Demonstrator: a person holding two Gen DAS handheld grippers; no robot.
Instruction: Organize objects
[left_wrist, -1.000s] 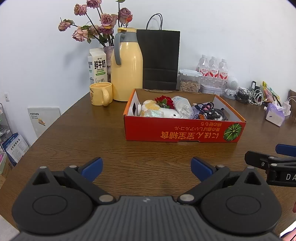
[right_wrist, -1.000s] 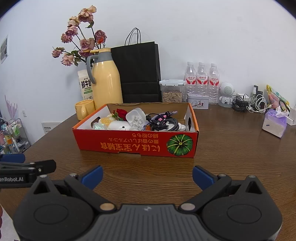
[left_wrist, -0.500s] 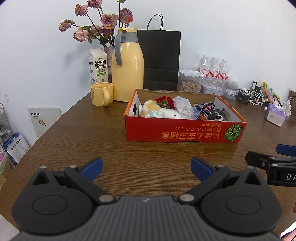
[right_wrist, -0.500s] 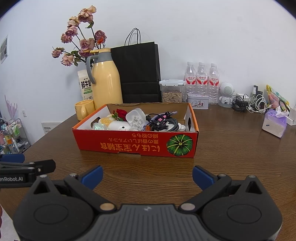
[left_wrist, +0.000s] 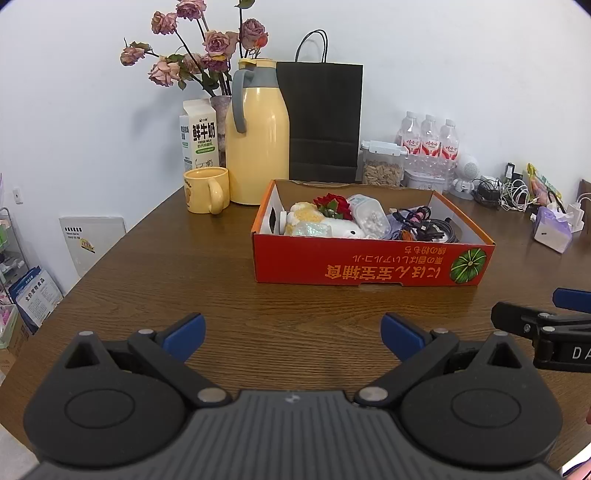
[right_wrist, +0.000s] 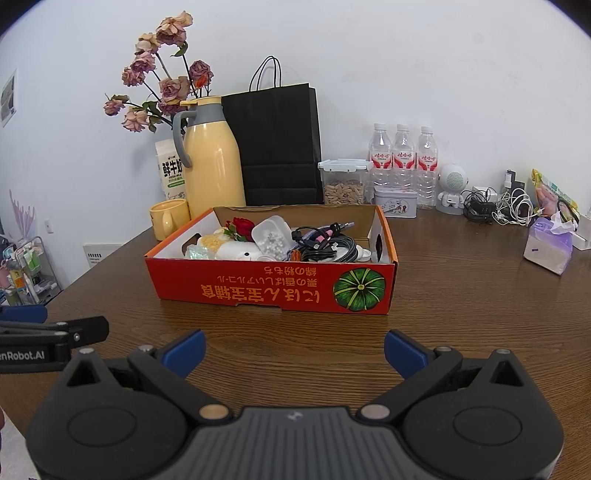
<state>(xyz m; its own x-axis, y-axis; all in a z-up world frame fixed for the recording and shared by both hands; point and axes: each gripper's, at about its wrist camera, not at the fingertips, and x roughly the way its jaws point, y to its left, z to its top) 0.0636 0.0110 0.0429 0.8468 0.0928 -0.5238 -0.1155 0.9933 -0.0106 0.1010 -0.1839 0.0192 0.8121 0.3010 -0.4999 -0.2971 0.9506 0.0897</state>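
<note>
The red cardboard box (left_wrist: 373, 264) stands on the wooden table (left_wrist: 184, 288), full of cables (right_wrist: 327, 245) and small items, well ahead of both grippers; the left gripper (left_wrist: 291, 334) and the right gripper (right_wrist: 293, 349) hover with fingers spread wide, holding nothing.

box (left_wrist: 369, 266) on table (left_wrist: 184, 280), jug (left_wrist: 258, 147) behind.

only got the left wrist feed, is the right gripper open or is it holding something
observer: open. The right gripper has its jaws spread wide with nothing between them.
operator: ok, whats at the right end of the box past the cables
observer: a small white round item lies beside the black cables, next to the orange cardboard box end wall, which has an oval cutout.
</note>
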